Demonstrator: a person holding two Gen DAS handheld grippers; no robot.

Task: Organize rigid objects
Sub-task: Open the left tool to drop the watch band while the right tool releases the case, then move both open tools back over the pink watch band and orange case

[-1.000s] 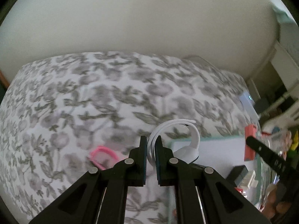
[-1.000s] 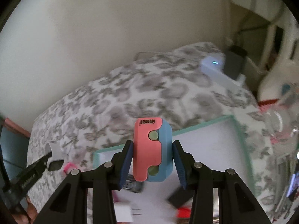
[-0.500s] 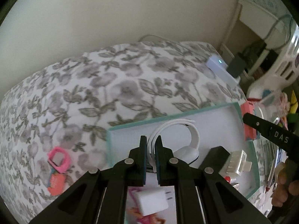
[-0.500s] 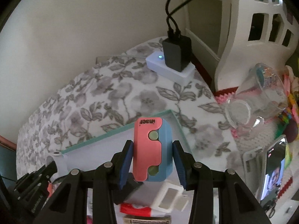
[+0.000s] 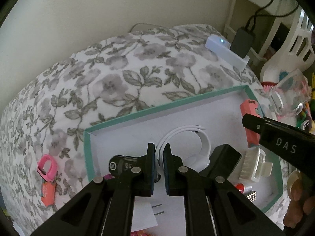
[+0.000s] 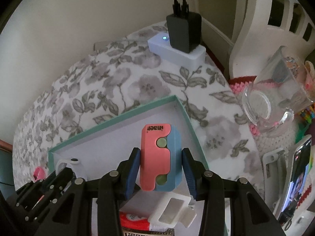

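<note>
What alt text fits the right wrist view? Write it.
The right gripper grips a pink and blue case above a teal-rimmed tray on a floral cloth. A lit white power strip lies beyond.

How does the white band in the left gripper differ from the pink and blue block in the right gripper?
The white band is a thin open loop in one colour; the pink and blue block is a solid, chunky piece in two colours. The left gripper pinches the band with its jaws almost together; the right gripper holds the block with its jaws set wider. Both are held over the teal-edged box.
</note>
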